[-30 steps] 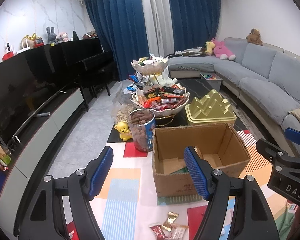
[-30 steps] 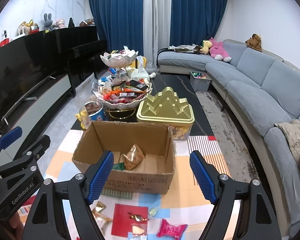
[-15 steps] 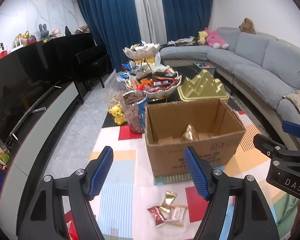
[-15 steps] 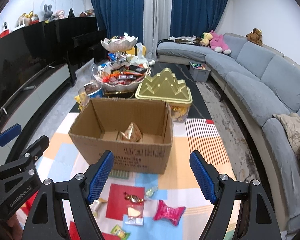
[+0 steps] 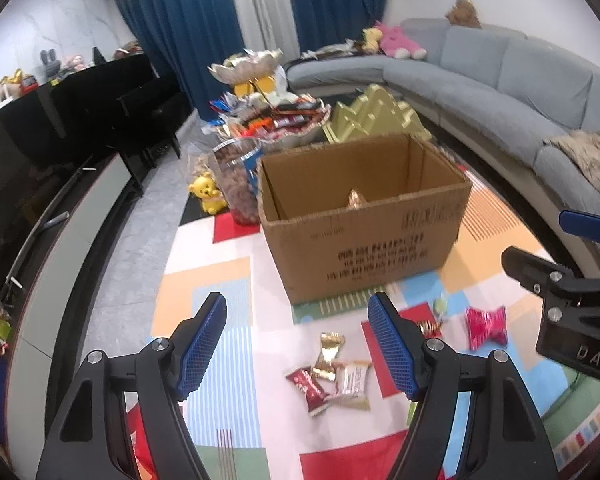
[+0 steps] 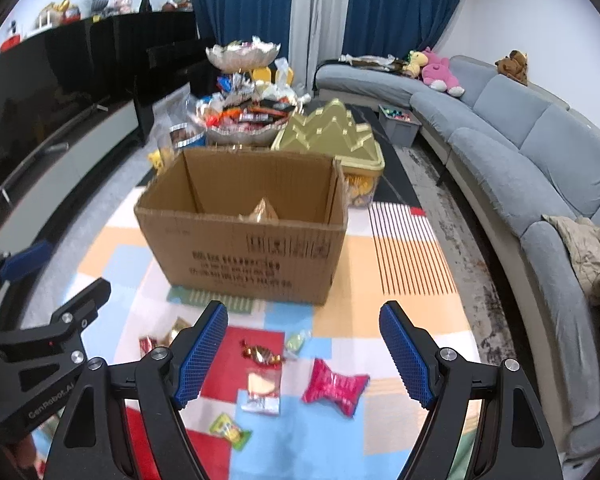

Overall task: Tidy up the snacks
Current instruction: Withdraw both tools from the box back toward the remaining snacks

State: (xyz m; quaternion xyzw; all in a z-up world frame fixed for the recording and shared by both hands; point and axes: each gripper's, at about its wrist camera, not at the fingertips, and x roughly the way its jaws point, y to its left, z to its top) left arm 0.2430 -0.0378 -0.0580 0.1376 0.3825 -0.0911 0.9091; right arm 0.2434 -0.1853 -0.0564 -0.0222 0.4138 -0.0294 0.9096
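My left gripper (image 5: 296, 344) hung with its blue pads spread wide and nothing between them, and my right gripper (image 6: 304, 354) was spread just as wide and just as empty, both tilted down toward the patchwork mat (image 5: 204, 280) on the near side of the cardboard box (image 5: 364, 220). I judged the job barely begun: only one gold-foil packet (image 5: 356, 199) showed inside the box, while the loose snacks all lay on the mat in front of the box. Just before the box's near wall, between my left pads, sat a small cluster: a gold wrapper (image 5: 329, 350), a dark red packet (image 5: 309, 385) and a pale packet (image 5: 353, 380) touching one another. Further along the box's front, toward my right side, lay a pink packet (image 6: 334, 386), a twisted gold candy (image 6: 260, 354), a clear-wrapped snack (image 6: 262, 392), a pale green sweet (image 6: 296, 340) and a yellow-green packet (image 6: 230, 428), all still to be gathered. The left view gave me what the right hid behind the box: the full clear jar of nuts (image 5: 238, 178) and a yellow bear toy (image 5: 209, 196) beside the box's far corner. The right view alone showed the yellow-green packet and the grey bin (image 6: 398, 128) well beyond the box by the sofa (image 6: 540, 152).
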